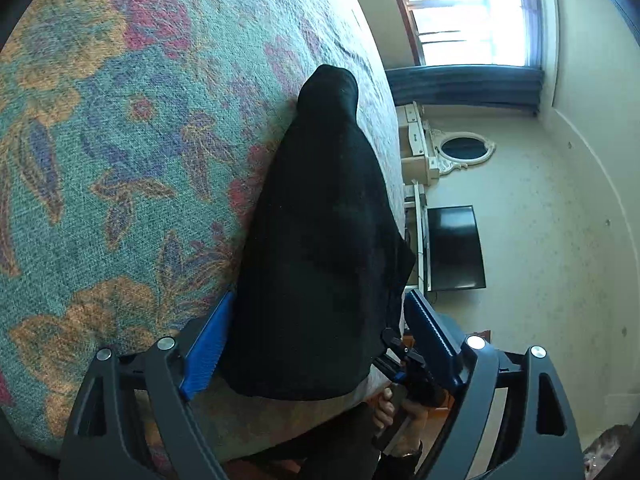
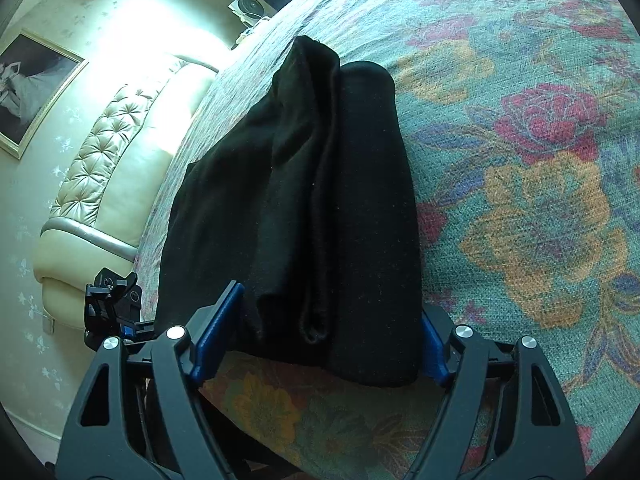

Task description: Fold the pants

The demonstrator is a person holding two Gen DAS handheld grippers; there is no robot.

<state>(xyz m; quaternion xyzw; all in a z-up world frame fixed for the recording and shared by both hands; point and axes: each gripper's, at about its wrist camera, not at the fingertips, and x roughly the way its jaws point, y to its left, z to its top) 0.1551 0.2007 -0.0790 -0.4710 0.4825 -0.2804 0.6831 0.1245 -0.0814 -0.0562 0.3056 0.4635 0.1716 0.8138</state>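
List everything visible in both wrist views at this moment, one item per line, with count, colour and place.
black fabric pants: one, black, lying lengthwise on the bed, near end between both grippers' open fingers
floral woven bedspread: one, teal with red, orange and blue flowers, covering the bed
tufted padded headboard: one, cream, at the bed's end
framed picture: one, gold frame, on the wall
flat dark screen: one, black, against the wall
oval ornate mirror: one, cream frame, by the wall
bright window: one, above a dark blue band
left gripper: black, blue pads, open around the pants' edge
right gripper: black, blue pads, open around the pants' edge
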